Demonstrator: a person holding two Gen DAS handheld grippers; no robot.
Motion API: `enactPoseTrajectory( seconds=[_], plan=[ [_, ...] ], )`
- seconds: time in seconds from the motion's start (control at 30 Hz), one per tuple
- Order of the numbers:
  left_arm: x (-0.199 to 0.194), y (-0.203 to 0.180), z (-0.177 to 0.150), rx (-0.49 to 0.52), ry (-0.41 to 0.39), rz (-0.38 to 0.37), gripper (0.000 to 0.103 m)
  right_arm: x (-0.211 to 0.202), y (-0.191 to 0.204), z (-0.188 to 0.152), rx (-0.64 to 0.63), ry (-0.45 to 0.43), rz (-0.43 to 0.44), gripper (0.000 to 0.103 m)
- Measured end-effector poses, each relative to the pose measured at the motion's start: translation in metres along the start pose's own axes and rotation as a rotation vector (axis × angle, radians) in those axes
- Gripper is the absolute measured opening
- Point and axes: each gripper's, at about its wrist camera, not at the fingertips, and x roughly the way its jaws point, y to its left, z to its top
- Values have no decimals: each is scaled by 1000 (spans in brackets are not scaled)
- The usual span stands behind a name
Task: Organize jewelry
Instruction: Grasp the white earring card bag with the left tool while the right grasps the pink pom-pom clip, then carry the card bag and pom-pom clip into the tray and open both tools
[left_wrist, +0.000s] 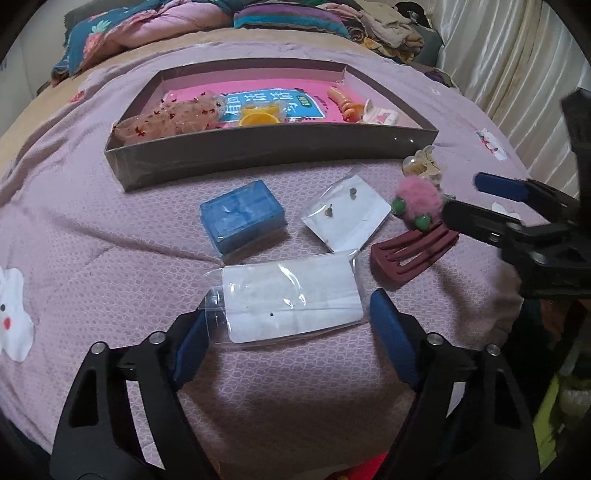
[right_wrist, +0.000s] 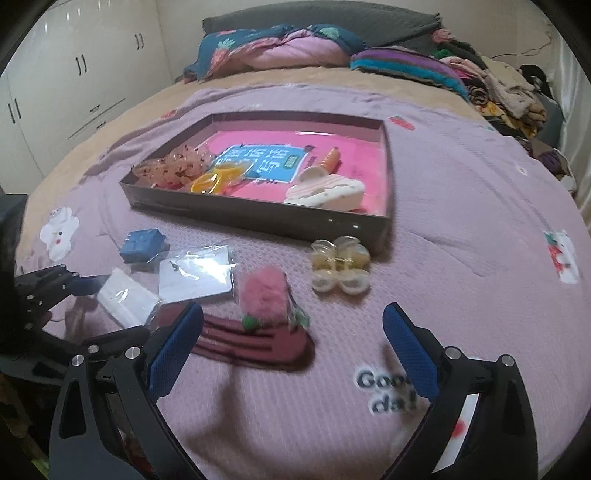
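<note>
A shallow dark tray (left_wrist: 258, 151) (right_wrist: 258, 218) on the bed holds hair clips and a pink card. In front of it lie a blue box (left_wrist: 242, 216) (right_wrist: 143, 245), an earring card in plastic (left_wrist: 347, 216) (right_wrist: 195, 277), a white card in a plastic sleeve (left_wrist: 291, 299) (right_wrist: 125, 297), a pink fuzzy clip (left_wrist: 419, 201) (right_wrist: 264, 295), a maroon comb clip (left_wrist: 413, 254) (right_wrist: 255, 345) and a clear yellowish claw clip (left_wrist: 423, 168) (right_wrist: 340, 264). My left gripper (left_wrist: 286, 332) is open around the white card sleeve. My right gripper (right_wrist: 295, 354) (left_wrist: 465, 201) is open over the maroon clip.
The bed is covered by a mauve quilt (left_wrist: 92, 229) (right_wrist: 461, 206) with cartoon patches. Folded blankets (right_wrist: 273, 48) and piled clothes (right_wrist: 509, 96) lie at the head. White wardrobes (right_wrist: 66, 81) stand to the left, a curtain (left_wrist: 509, 62) to the right.
</note>
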Motion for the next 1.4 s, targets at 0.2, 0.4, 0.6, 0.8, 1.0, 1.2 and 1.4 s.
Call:
enactPoseTrajectory(
  seconds=[0.2, 0.4, 0.6, 0.8, 1.0, 1.2, 1.4],
  plan=[
    [-4, 7, -1, -23, 0, -7, 73, 25, 2, 9, -8, 60, 40, 57],
    [-14, 17, -1, -61, -15, 1, 73, 34, 6, 6, -20, 71, 84, 30],
    [-25, 21, 3, -79, -38, 17, 73, 15, 1, 1, -14, 8, 64, 28],
    [-37, 21, 13, -88, -72, 26, 73, -14, -19, -5, 34, -60, 34, 28],
    [-46, 16, 26, -90, -105, 25, 73, -41, -33, -4, 60, -124, 17, 28],
    [-53, 7, 46, -74, -137, 25, 73, -67, -42, 6, 70, -193, 13, 28],
    [-53, -4, 69, -57, -163, 19, 73, -79, -47, 22, 61, -231, 2, 28]
  ],
)
